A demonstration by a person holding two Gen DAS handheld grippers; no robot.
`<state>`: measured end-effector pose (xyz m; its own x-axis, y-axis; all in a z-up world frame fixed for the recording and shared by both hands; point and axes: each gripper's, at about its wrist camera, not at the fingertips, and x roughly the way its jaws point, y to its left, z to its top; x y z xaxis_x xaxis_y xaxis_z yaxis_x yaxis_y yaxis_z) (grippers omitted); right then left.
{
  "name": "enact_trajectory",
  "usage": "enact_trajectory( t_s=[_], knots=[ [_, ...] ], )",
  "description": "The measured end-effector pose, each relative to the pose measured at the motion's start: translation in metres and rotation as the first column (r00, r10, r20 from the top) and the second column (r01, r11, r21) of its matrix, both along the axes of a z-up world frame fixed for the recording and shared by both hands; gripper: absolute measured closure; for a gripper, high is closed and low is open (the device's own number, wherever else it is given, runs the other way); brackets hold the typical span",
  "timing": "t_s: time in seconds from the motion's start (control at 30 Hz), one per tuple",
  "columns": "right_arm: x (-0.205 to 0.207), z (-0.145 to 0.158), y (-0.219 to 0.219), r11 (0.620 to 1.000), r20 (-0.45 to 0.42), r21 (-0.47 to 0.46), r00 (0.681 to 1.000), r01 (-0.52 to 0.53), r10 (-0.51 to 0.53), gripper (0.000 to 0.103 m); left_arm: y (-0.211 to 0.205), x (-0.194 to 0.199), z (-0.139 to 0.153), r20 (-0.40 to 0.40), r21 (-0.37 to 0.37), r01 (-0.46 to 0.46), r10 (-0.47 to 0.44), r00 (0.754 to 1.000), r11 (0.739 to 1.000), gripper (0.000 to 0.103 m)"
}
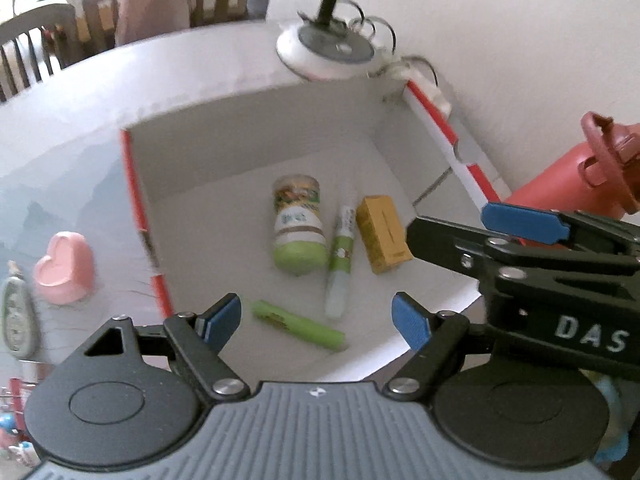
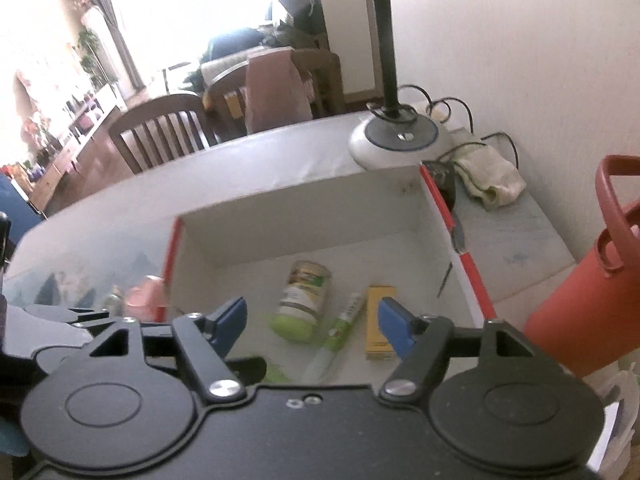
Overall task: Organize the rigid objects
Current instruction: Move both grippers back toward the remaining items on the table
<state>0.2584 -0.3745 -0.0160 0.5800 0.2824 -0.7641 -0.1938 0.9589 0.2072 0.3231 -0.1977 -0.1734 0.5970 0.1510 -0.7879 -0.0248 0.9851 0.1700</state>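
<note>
A white box with red edges (image 1: 136, 200) (image 2: 474, 280) lies open on the table. On its floor rest a green-capped jar (image 1: 297, 226) (image 2: 303, 301), a slim green-and-white tube (image 1: 340, 258) (image 2: 340, 326), a yellow carton (image 1: 383, 234) (image 2: 380, 320) and a green marker (image 1: 298, 324). My left gripper (image 1: 320, 320) hangs open above the box's near side, over the marker, with nothing between its blue pads. My right gripper (image 2: 314, 326) is open too and holds nothing; its other view shows it at the box's right rim (image 1: 524, 222).
A pink heart-shaped dish (image 1: 64, 268) and a small clock (image 1: 16, 316) sit left of the box. A lamp base (image 1: 328, 50) (image 2: 400, 140) stands behind it, with cables and a cloth (image 2: 486, 176). A red bottle (image 1: 572, 176) (image 2: 588, 292) stands on the right. Chairs lie beyond the table.
</note>
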Motion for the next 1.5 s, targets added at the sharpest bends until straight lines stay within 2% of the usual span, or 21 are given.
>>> enact_trajectory(
  t_s=[0.17, 0.33, 0.73, 0.77, 0.93, 1.07, 1.3, 1.5],
  knots=[
    [-0.021, 0.015, 0.014, 0.999, 0.038, 0.04, 0.999, -0.007, 0.005, 0.019, 0.004, -0.03, 0.021, 0.075, 0.036, 0.012, -0.014, 0.997, 0.999, 0.021],
    [-0.043, 0.024, 0.032, 0.996, 0.071, 0.083, 0.997, -0.021, 0.015, 0.011, 0.021, -0.063, 0.037, 0.124, 0.037, 0.024, -0.028, 0.992, 0.999, 0.021],
    [-0.087, 0.022, 0.083, 0.99, 0.086, 0.132, 0.995, -0.056, 0.045, 0.011, 0.073, -0.139, 0.059, 0.195, 0.074, 0.049, -0.062, 0.979, 0.996, 0.02],
    [-0.09, 0.021, 0.089, 0.989, 0.083, 0.133, 0.995, -0.062, 0.051, 0.011, 0.079, -0.147, 0.061, 0.202, 0.074, 0.051, -0.065, 0.977, 0.996, 0.018],
    [-0.102, 0.015, 0.115, 0.989, 0.079, 0.119, 0.994, -0.084, 0.075, 0.011, 0.103, -0.176, 0.065, 0.231, 0.076, 0.055, -0.071, 0.97, 0.996, 0.016],
    [-0.108, 0.01, 0.136, 0.989, 0.06, 0.117, 0.994, -0.096, 0.089, 0.011, 0.121, -0.2, 0.066, 0.263, 0.091, 0.061, -0.083, 0.961, 0.994, 0.003],
    [-0.117, 0.0, 0.173, 0.99, 0.024, 0.085, 0.994, -0.108, 0.107, 0.011, 0.169, -0.237, 0.072, 0.328, 0.107, 0.034, -0.067, 0.942, 0.994, 0.002],
    [-0.111, -0.016, 0.207, 0.993, -0.012, 0.039, 0.993, -0.115, 0.116, 0.011, 0.224, -0.26, 0.067, 0.32, 0.077, -0.039, 0.012, 0.947, 0.996, 0.002]
  ],
)
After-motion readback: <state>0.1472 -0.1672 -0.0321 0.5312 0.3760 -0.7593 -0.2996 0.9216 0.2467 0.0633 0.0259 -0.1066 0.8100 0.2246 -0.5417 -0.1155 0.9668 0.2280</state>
